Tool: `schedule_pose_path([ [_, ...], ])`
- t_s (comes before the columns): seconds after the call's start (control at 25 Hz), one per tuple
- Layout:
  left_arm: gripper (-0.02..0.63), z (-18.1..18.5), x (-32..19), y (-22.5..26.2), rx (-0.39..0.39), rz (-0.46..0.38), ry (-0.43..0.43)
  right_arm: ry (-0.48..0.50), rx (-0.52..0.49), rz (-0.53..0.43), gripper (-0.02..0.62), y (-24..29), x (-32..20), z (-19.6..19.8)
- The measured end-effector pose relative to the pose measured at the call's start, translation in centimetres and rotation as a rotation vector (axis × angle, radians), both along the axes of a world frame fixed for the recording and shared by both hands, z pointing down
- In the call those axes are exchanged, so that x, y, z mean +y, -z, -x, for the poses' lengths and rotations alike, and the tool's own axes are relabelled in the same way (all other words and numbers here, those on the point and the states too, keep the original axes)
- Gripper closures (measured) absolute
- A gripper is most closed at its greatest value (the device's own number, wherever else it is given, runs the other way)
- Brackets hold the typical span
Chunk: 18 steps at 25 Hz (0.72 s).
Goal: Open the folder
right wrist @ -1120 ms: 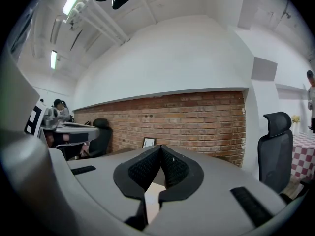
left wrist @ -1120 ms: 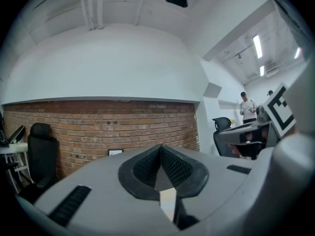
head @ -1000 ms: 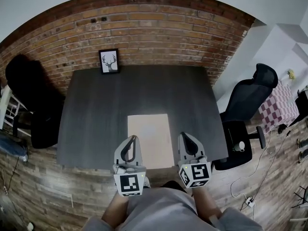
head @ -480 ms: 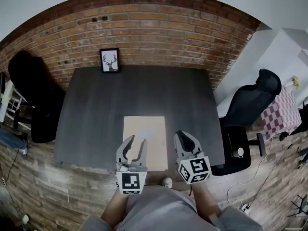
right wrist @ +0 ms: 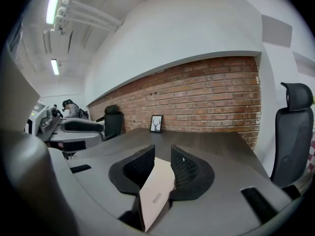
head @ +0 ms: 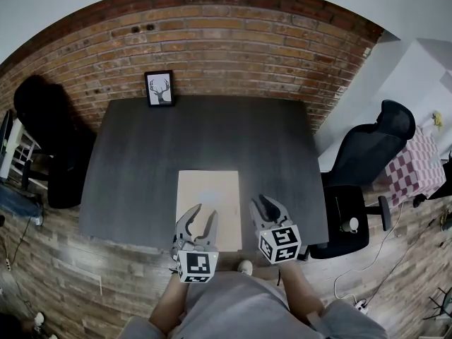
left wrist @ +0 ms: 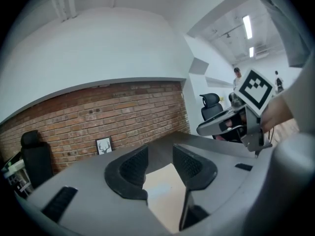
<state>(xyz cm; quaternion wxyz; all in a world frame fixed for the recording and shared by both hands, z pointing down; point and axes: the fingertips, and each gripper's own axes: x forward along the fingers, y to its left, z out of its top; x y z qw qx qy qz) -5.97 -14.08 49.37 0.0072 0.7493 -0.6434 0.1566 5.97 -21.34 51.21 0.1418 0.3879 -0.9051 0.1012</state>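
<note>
Head view: left gripper (head: 203,215) and right gripper (head: 260,203), jaws just opened and empty, approach the closed folder (head: 208,189) ahead; next, likely, pinch its cover edge.

Folder (head: 206,196): near-left corner hidden beneath the left gripper (head: 202,215). In the right gripper view, the jaws mask its sides, its printed label (right wrist: 156,197) is too small to read, and the office chair (right wrist: 290,127) is cropped at the right edge.

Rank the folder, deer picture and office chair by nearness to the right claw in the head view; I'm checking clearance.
1. Folder, just left of the right claw.
2. Office chair, out to the right.
3. Deer picture, far back left.
</note>
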Motion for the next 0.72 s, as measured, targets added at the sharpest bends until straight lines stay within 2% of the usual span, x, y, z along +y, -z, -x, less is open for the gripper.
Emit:
schedule_pose_path([
  [0.24, 0.44, -1.2, -0.4, -3.3, -0.092, 0.071, -0.036, 0.01, 0.029, 0.098, 0.503, -4.2, -0.1, -0.4],
  [0.44, 0.431, -1.6, -0.5, -5.9, -0.133, 0.14, -0.056, 0.011, 0.038, 0.175, 0.501, -7.3, 0.0, -0.2],
  [0.72, 0.414, -2.5, -0.5, -7.8, -0.191, 0.205, -0.1, 0.025, 0.099, 0.257, 0.491, -11.4, 0.4, -0.3],
])
